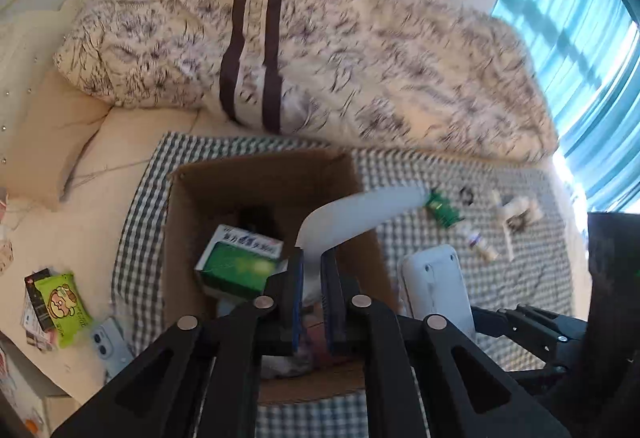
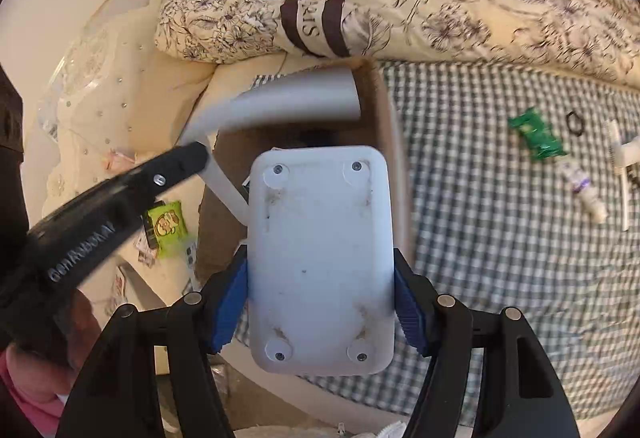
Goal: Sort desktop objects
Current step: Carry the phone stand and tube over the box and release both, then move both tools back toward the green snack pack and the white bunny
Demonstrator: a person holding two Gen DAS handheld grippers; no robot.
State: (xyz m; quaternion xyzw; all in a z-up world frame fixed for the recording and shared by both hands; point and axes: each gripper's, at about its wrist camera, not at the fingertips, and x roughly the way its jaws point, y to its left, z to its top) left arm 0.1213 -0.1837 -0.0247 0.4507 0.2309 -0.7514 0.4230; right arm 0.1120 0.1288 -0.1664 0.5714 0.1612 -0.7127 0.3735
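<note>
A white desk lamp is held by both grippers above an open cardboard box [image 1: 260, 174]. My left gripper [image 1: 314, 262] is shut on the lamp's thin neck, and the flat lamp head [image 1: 360, 212] reaches out over the box's right wall. My right gripper [image 2: 320, 278] is shut on the lamp's base [image 2: 320, 258], whose underside with its round feet faces the camera. In the right wrist view the left gripper [image 2: 188, 158] clamps the neck below the lamp head [image 2: 296, 102]. A green medicine box [image 1: 240, 262] lies inside the cardboard box.
The box stands on a checked cloth [image 2: 480, 238] on a bed. On the cloth to the right lie a green packet [image 2: 538, 134], a small bottle [image 2: 584, 194], a white comb [image 2: 618, 158] and a black ring [image 2: 574, 123]. A green snack pack [image 1: 62, 304] and a phone [image 1: 106, 346] lie left. A floral quilt [image 1: 360, 58] is behind.
</note>
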